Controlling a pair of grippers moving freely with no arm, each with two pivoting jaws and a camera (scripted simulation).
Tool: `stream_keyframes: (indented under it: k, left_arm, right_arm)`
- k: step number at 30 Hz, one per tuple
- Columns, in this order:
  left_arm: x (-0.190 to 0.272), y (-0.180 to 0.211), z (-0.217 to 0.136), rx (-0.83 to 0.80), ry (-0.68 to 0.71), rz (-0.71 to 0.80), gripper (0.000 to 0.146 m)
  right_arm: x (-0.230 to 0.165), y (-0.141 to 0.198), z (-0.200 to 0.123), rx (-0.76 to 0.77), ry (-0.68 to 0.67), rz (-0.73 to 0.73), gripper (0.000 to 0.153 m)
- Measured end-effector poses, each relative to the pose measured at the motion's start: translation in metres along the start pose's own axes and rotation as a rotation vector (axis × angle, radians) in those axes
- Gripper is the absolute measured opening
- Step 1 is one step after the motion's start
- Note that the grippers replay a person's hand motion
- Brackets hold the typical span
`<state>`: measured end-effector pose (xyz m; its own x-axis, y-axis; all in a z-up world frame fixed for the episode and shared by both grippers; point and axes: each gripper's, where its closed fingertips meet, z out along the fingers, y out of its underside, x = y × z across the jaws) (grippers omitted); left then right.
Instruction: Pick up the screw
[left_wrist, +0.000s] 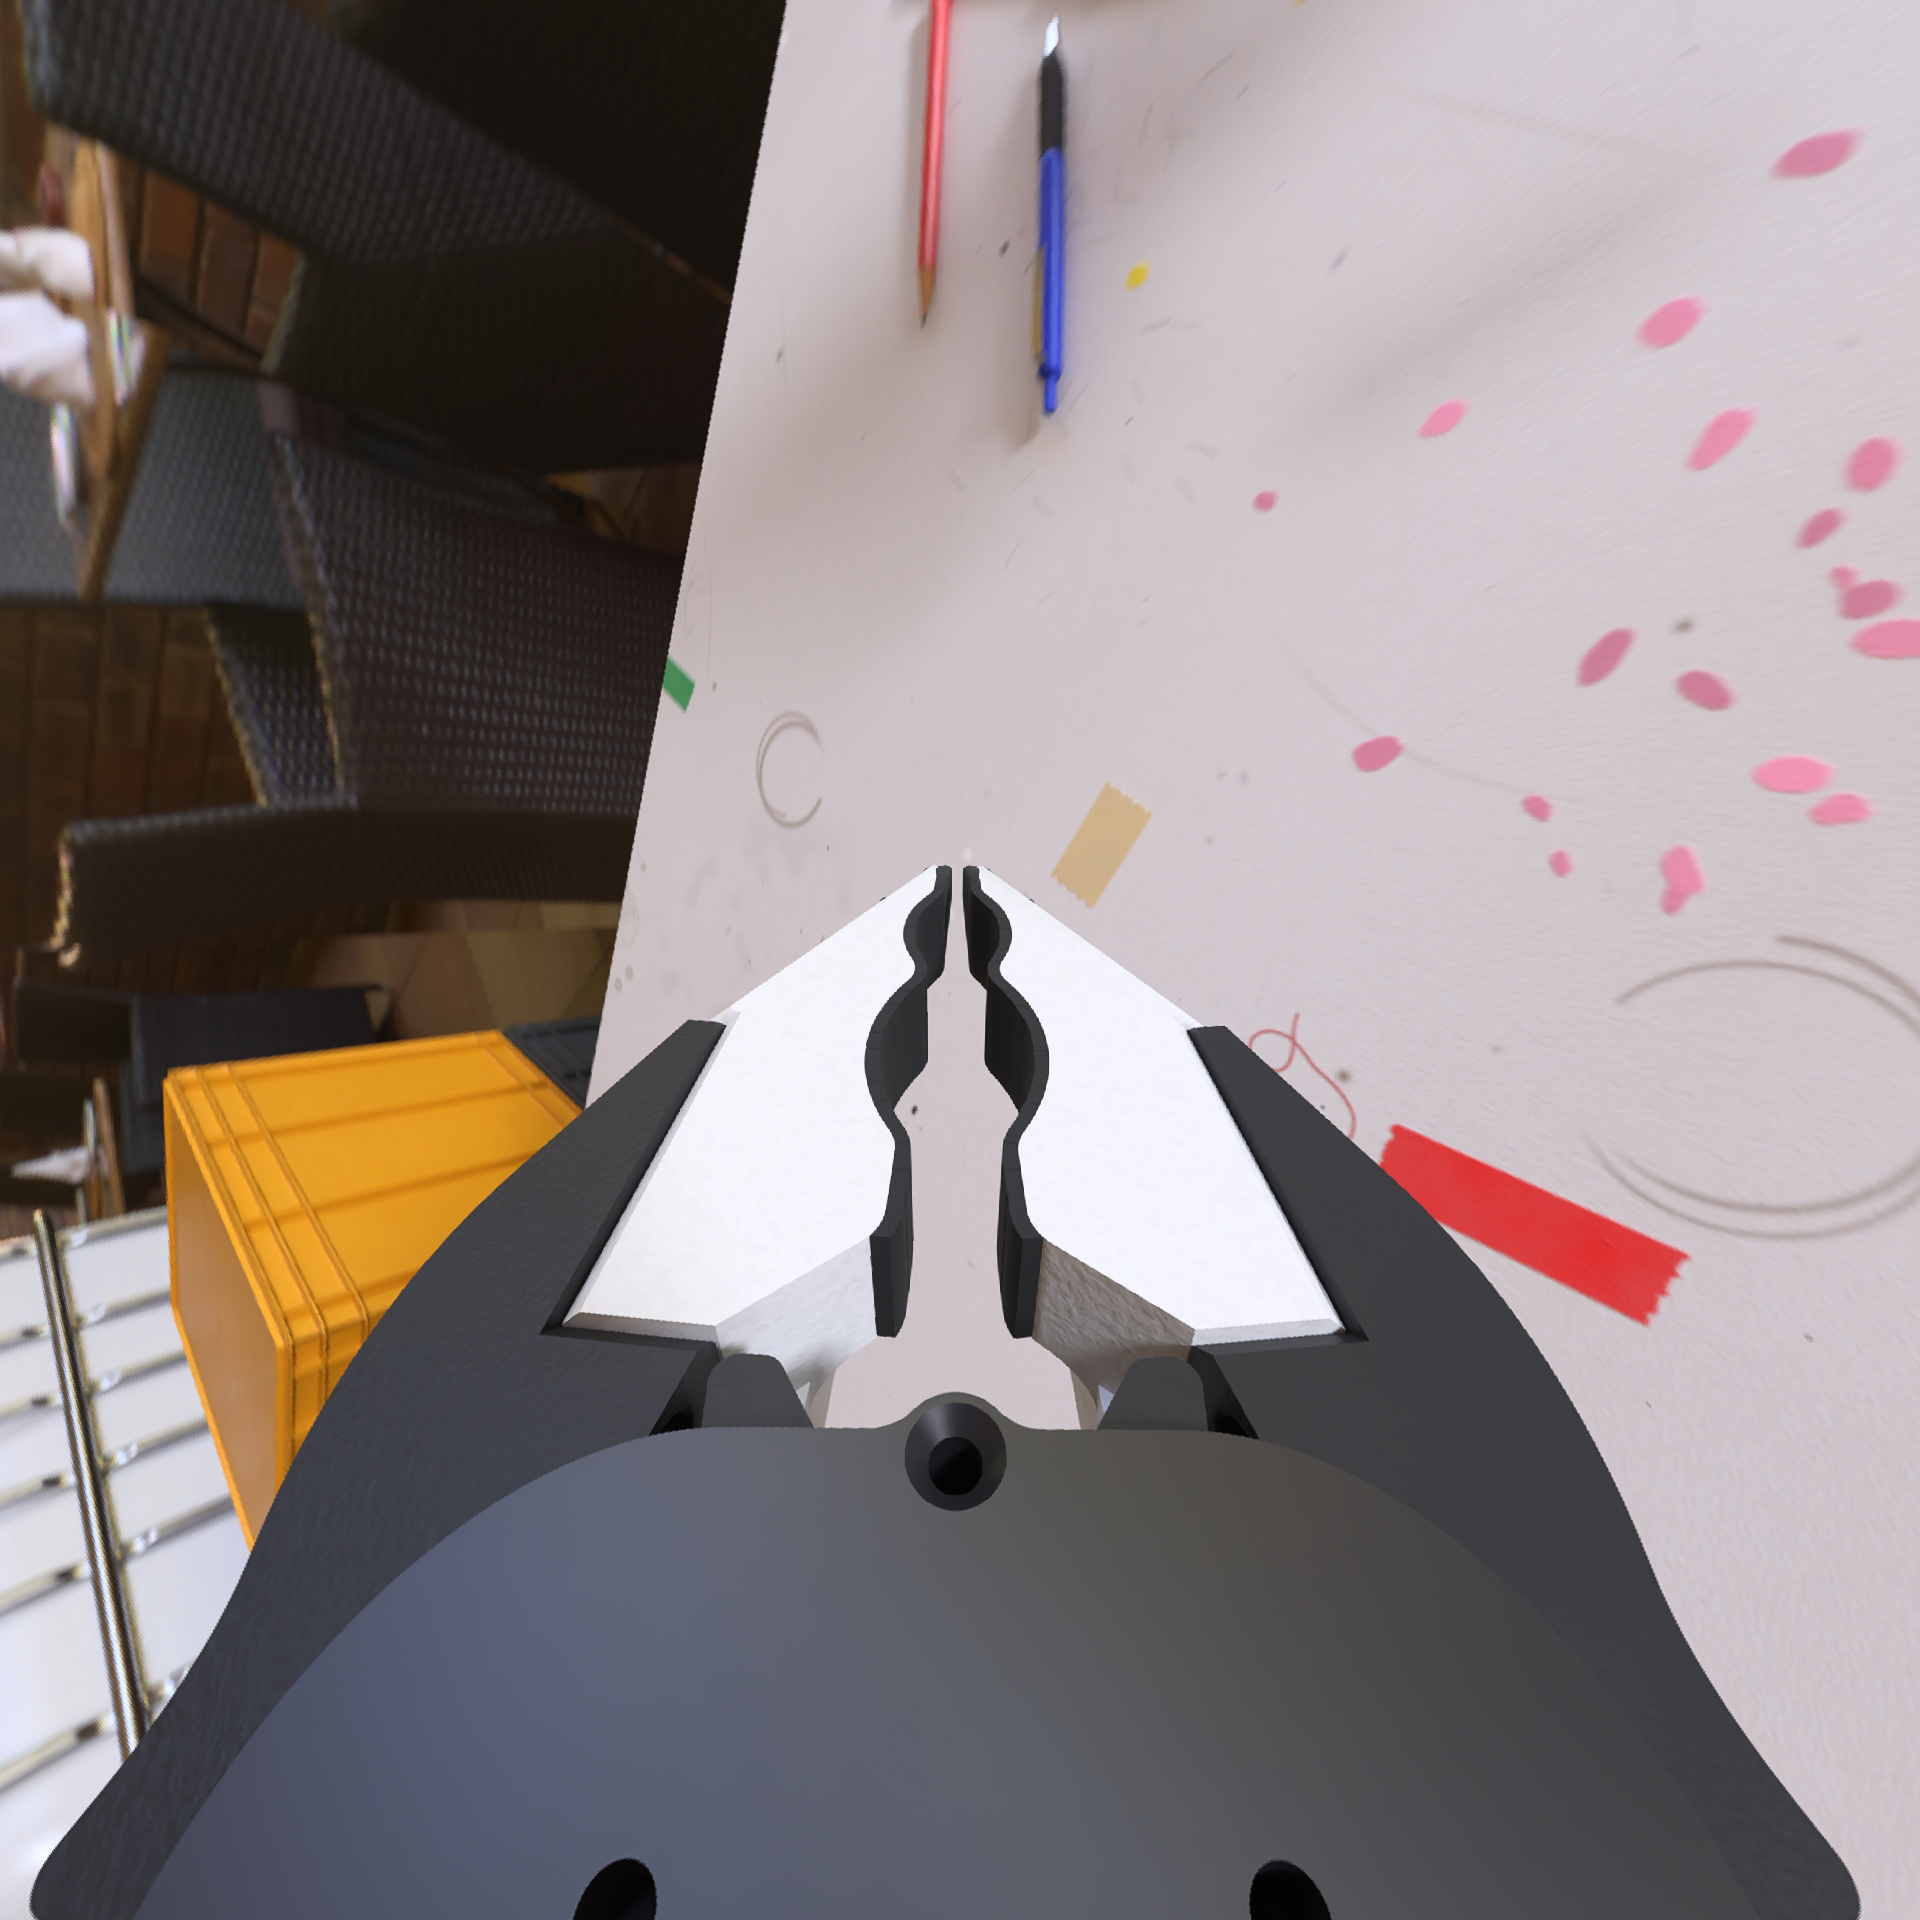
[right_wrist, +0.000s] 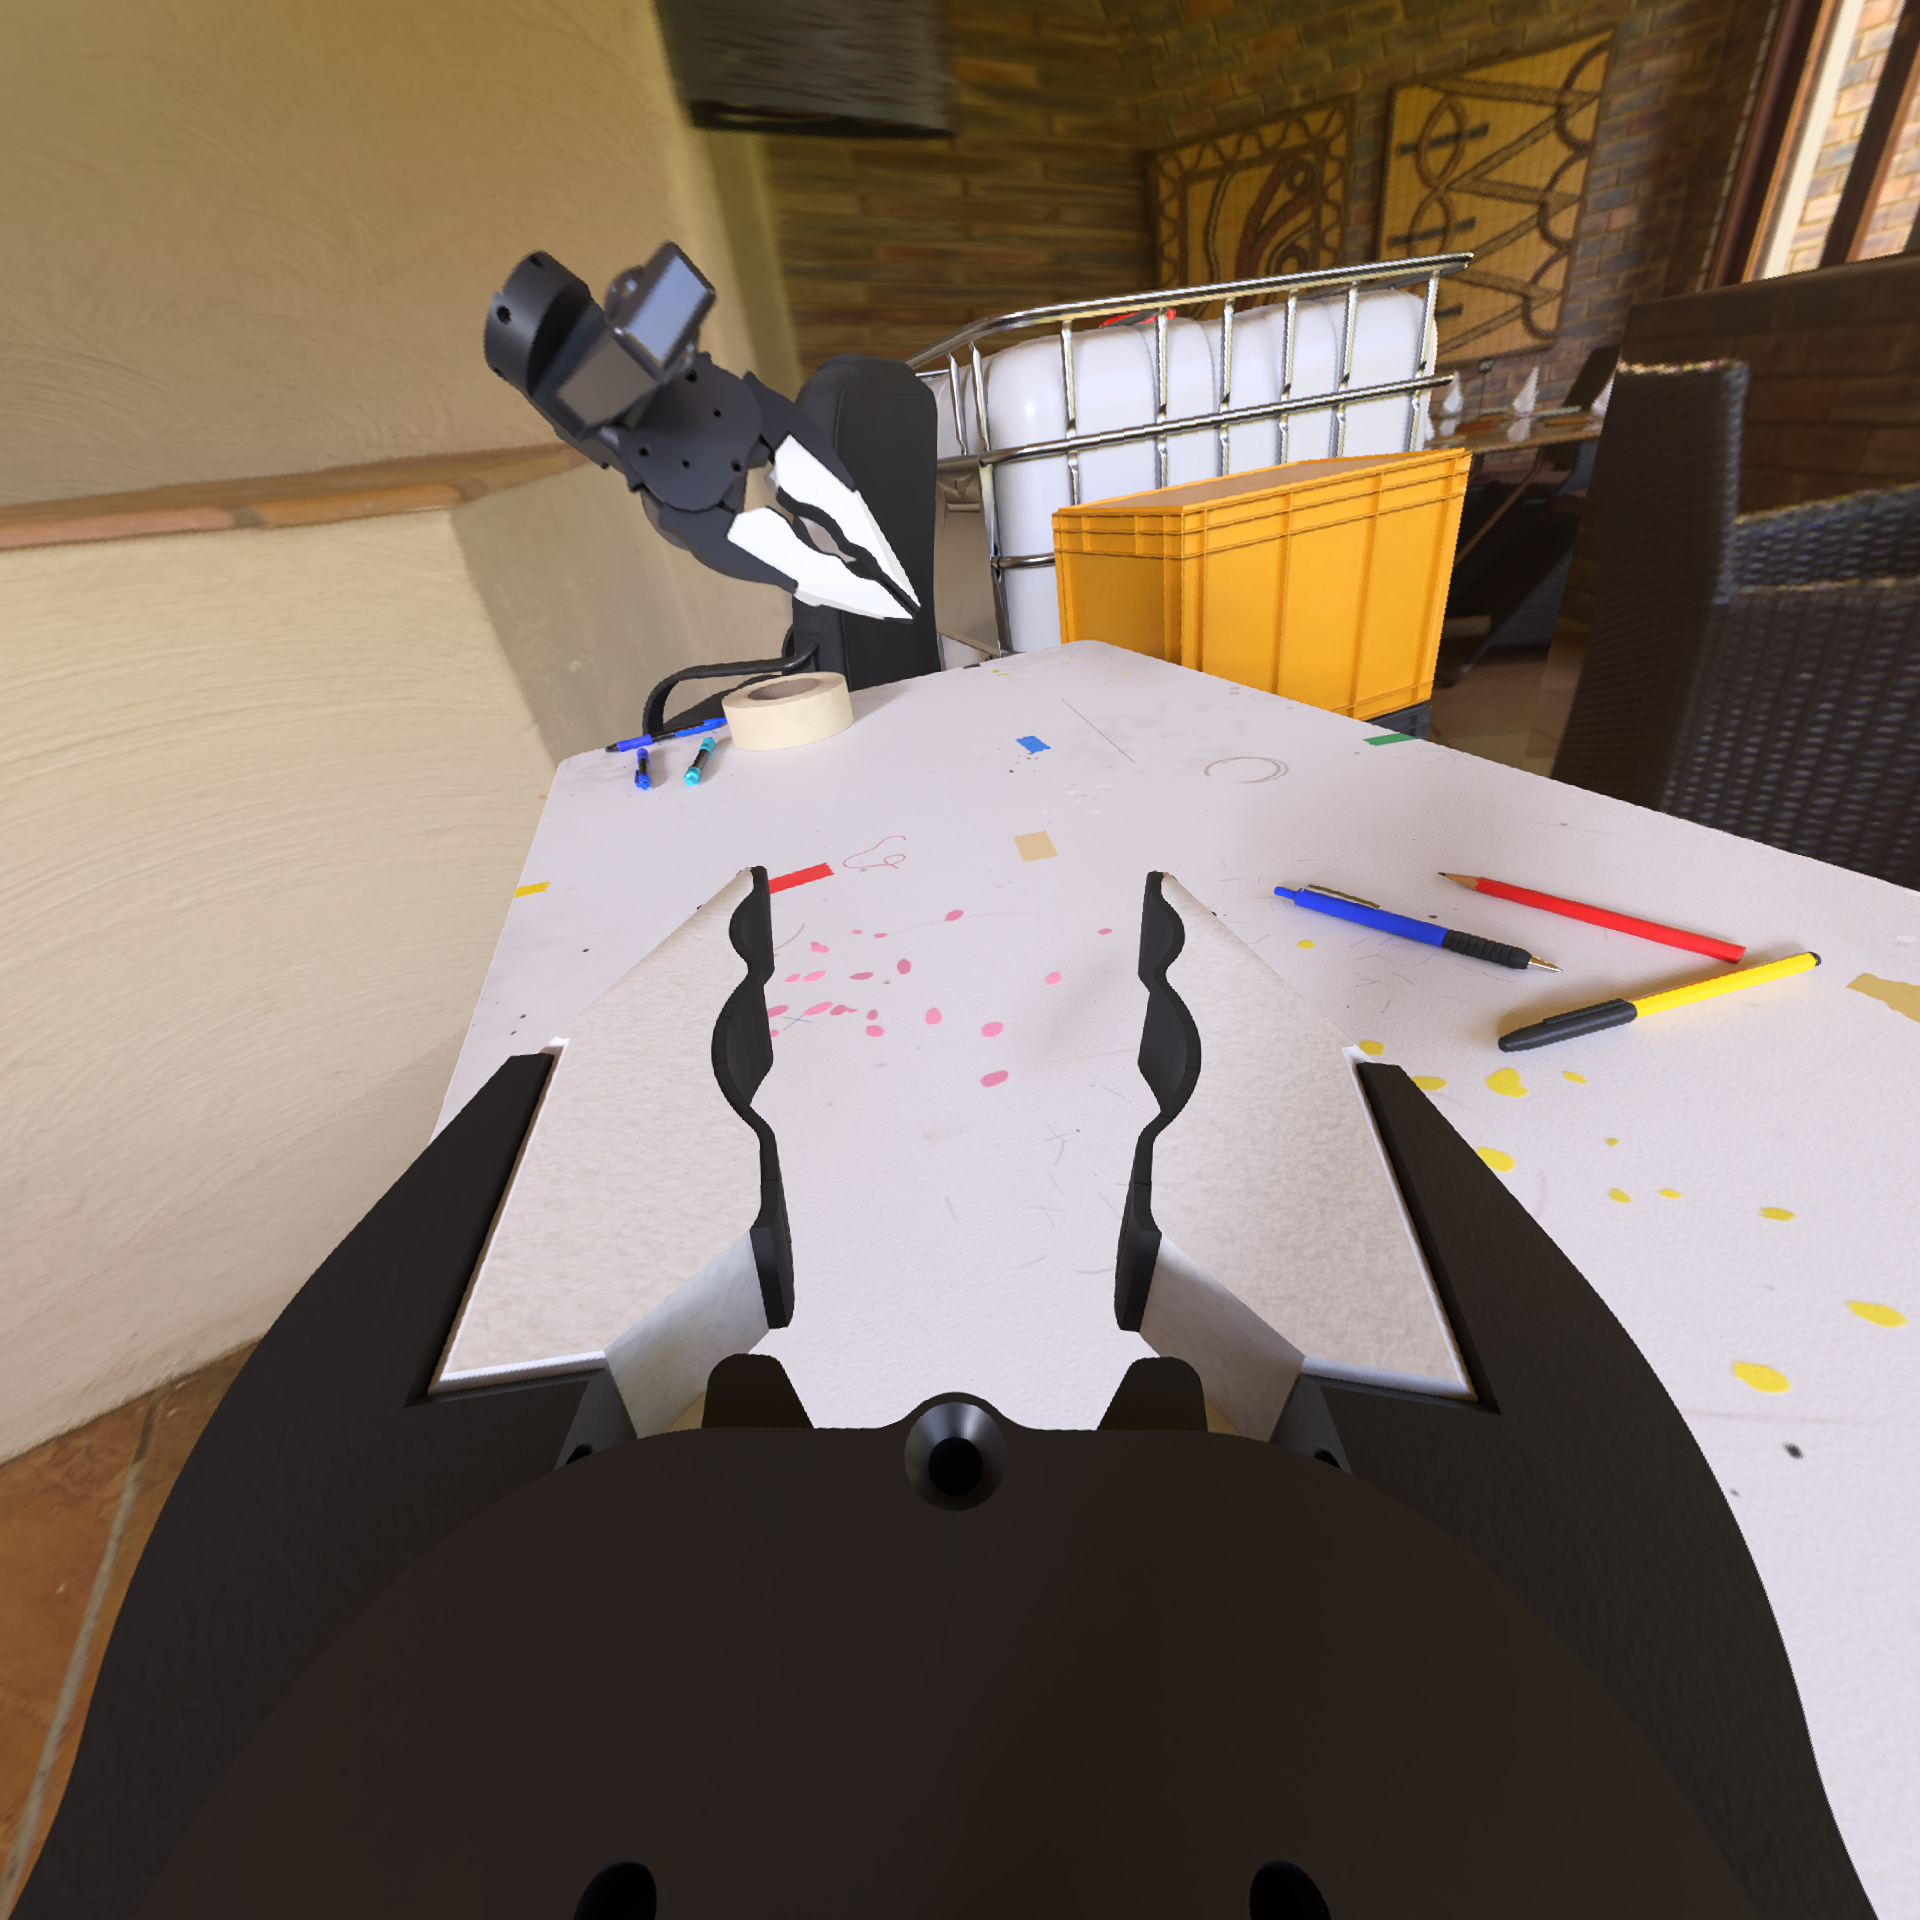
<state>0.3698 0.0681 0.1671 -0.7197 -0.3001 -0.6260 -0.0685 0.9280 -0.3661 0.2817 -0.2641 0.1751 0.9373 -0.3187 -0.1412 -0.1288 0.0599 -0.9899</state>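
My left gripper (left_wrist: 956, 873) is shut, with only a thin slit between its fingertips. A tiny pale bit of the screw (left_wrist: 966, 854) shows just past them; the rest is hidden. The right wrist view shows this left gripper (right_wrist: 904, 608) raised in the air, tilted down, over the far end of the white paint-spattered table (right_wrist: 1039, 1143). My right gripper (right_wrist: 956, 878) is wide open and empty, low over the near part of the table. No other screw shows on the table.
A blue pen (right_wrist: 1403, 925), a red pencil (right_wrist: 1600, 914) and a yellow-black pen (right_wrist: 1662, 1003) lie at the right. A tape roll (right_wrist: 788, 709) and small markers (right_wrist: 665, 748) sit at the far left corner. A yellow crate (right_wrist: 1257, 571) and a caged white tank (right_wrist: 1195, 395) stand beyond the table.
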Motion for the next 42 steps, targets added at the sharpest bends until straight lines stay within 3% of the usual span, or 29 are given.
stream_keyframes:
  k: [4, 9, 15, 25, 32, 38, 42]
  left_arm:
    - [-0.004, 0.024, 0.020, -0.079, -0.071, -0.079, 0.011]
    - [0.019, 0.019, 0.028, -0.029, 0.046, -0.105, 0.023]
    - [0.116, -0.040, 0.020, 0.199, 0.453, -0.061, 0.032]
    - [0.273, -0.118, 0.014, 0.367, 0.810, 0.497, 0.033]
    - [0.322, -0.138, 0.004, 0.406, 1.007, 0.655, 0.030]
    - [0.324, -0.139, 0.005, 0.421, 1.061, 0.620, 0.008]
    - [0.294, -0.156, 0.009, 0.580, 1.071, 0.364, 0.008]
  right_arm:
    - [0.000, 0.001, 0.001, -0.001, 0.003, 0.003, 0.072]
    - [0.002, 0.004, 0.002, -0.010, 0.003, 0.015, 0.072]
    - [0.002, 0.006, 0.004, -0.019, -0.002, 0.017, 0.071]
    - [0.000, 0.010, 0.006, -0.034, -0.004, 0.012, 0.072]
    - [0.000, 0.010, 0.004, -0.037, -0.006, 0.002, 0.072]
    - [0.000, 0.010, 0.003, -0.039, -0.010, 0.002, 0.071]
    - [0.000, 0.012, 0.004, -0.044, -0.014, -0.002, 0.071]
